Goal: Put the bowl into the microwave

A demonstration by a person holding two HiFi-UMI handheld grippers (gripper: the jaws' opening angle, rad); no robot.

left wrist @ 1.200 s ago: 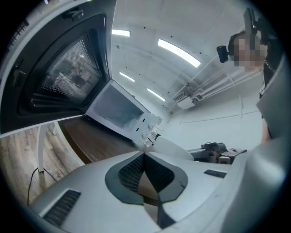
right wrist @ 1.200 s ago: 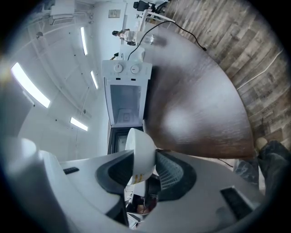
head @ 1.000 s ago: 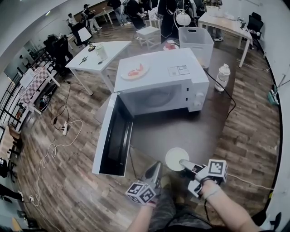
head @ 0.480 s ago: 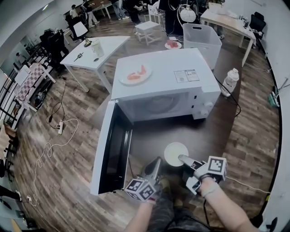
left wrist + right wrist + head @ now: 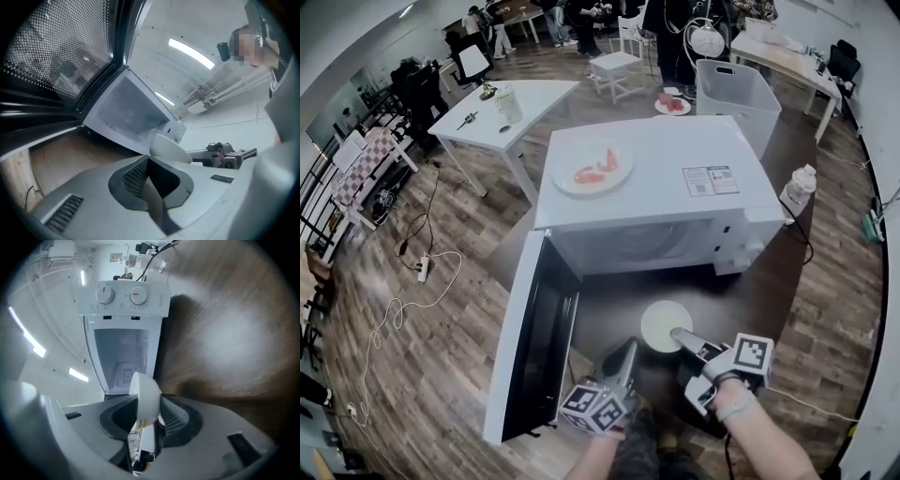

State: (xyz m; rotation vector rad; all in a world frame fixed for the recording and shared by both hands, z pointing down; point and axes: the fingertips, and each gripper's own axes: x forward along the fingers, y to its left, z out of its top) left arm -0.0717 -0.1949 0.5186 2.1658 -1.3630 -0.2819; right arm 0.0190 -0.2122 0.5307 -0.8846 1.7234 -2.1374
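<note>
The bowl [image 5: 666, 325] is being carried by one side of its rim only. It could therefore be levered out of the pinch, or tipped, if its far edge is being knocked against the lower lip of the microwave [image 5: 656, 187] opening on the way in. The open door [image 5: 534, 337], swung out towards the front left of the bench [image 5: 750, 281], is leaving little room on that side, so a clip by the left gripper [image 5: 623, 354] is also being risked.

The right gripper [image 5: 678, 334] is being held partly spread, its jaws pinching the bowl's wall, one inside and one outside. The bowl is being held over the front part of the bench, just before the microwave opening and not yet inside. In the left gripper view the jaws are being kept pressed together, with nothing between them.
</note>
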